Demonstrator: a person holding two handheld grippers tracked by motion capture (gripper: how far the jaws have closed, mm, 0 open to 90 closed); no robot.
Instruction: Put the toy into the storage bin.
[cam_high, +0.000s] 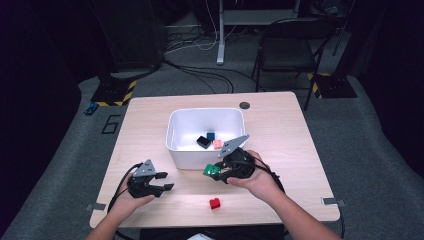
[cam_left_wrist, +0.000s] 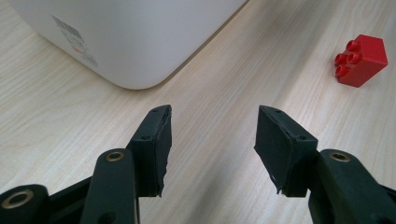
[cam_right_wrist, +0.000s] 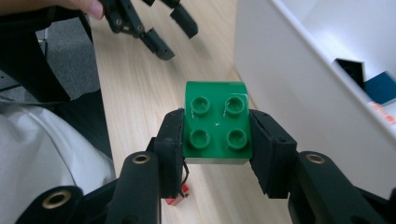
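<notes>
Green brick (cam_right_wrist: 216, 122): four studs up, clamped between the jaws of the right gripper (cam_right_wrist: 215, 140), held above the table (cam_high: 280, 130) just outside the near wall of the white bin (cam_high: 180, 150). Bin contents: black block (cam_high: 203, 141), teal block (cam_high: 210, 135), pink block (cam_high: 218, 144). Left gripper (cam_left_wrist: 212, 140): jaws spread, nothing between them, low over the table near the bin's corner. Red brick (cam_high: 214, 203): loose on the table, near edge, apart from both grippers.
</notes>
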